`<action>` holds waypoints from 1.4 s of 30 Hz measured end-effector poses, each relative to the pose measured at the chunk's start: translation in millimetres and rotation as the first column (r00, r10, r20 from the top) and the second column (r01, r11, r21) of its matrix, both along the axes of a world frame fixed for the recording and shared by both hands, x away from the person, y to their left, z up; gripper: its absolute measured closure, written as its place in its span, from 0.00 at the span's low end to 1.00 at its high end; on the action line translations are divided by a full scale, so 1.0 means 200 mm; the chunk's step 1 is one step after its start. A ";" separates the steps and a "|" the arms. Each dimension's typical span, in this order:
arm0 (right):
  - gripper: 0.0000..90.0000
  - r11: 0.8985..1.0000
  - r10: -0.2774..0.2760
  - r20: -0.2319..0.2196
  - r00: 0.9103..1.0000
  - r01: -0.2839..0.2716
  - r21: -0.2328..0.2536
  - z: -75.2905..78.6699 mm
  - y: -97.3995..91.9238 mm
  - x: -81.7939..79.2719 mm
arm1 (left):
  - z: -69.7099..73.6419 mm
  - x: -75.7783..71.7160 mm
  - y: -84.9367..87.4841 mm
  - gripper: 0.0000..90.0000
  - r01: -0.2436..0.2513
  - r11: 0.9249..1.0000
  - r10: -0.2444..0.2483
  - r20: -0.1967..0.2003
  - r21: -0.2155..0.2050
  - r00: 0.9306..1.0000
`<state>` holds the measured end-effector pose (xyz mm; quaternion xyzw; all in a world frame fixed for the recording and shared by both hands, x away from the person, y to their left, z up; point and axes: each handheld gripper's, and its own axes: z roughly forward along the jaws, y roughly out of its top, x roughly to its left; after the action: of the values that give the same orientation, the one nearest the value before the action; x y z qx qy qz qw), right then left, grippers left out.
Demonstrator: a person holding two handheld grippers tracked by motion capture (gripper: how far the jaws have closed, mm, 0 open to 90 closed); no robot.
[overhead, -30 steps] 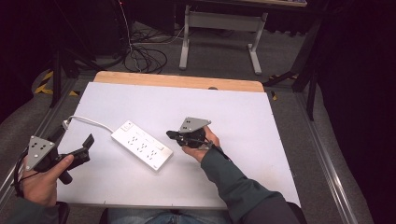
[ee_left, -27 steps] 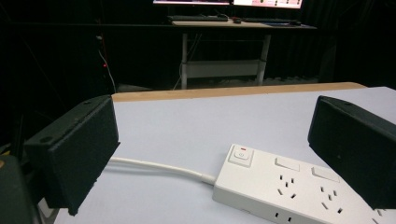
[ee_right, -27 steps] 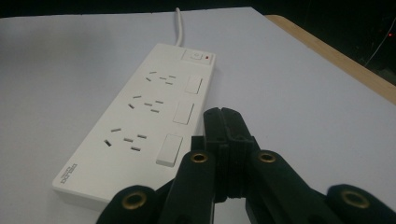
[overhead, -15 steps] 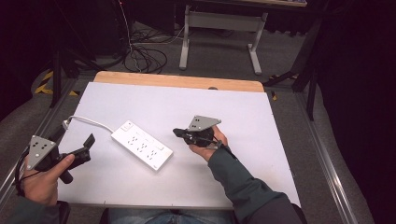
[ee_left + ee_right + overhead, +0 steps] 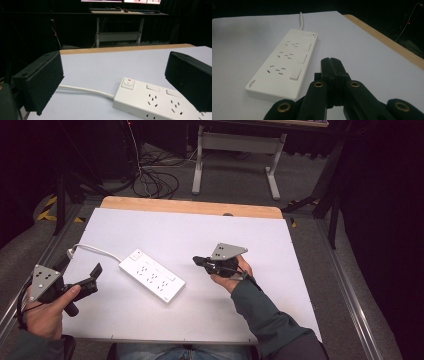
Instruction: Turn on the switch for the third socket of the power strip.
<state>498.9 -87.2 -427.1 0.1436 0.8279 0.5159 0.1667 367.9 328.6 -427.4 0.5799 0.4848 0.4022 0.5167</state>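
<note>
Centrally on the white tabletop (image 5: 280,250), the power strip (image 5: 152,275) runs from ten to four o'clock, between the left tongs (image 5: 95,272), spread wide at its eight o'clock, and the nearer right tongs (image 5: 198,260), closed empty at its three o'clock.

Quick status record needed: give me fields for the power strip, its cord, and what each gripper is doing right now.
power strip: white, lying flat on the white table, sockets up, switch end toward the far left
cord: white, runs from the switch end toward the table's left edge
left gripper: jaws wide open, holding nothing, left of the strip and apart from it
right gripper: jaws closed together, holding nothing, right of the strip and apart from it
contact with strip: none by either gripper
</note>
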 end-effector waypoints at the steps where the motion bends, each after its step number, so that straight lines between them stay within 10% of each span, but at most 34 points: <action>1: 1.00 1.000 -0.001 0.001 1.000 0.001 0.004 0.00 -0.01 0.00 | 0.00 0.00 0.00 0.03 0.000 1.000 0.000 0.000 0.000 1.000; 42: 1.00 0.996 -0.059 0.027 0.998 0.057 0.073 0.06 -0.32 -0.05 | 0.00 0.02 -0.01 0.03 0.009 1.000 -0.009 -0.002 0.002 1.000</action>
<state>488.1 -150.6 -415.8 0.1659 0.8016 0.5427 0.1884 371.8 325.9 -427.4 0.5830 0.4822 0.3997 0.5175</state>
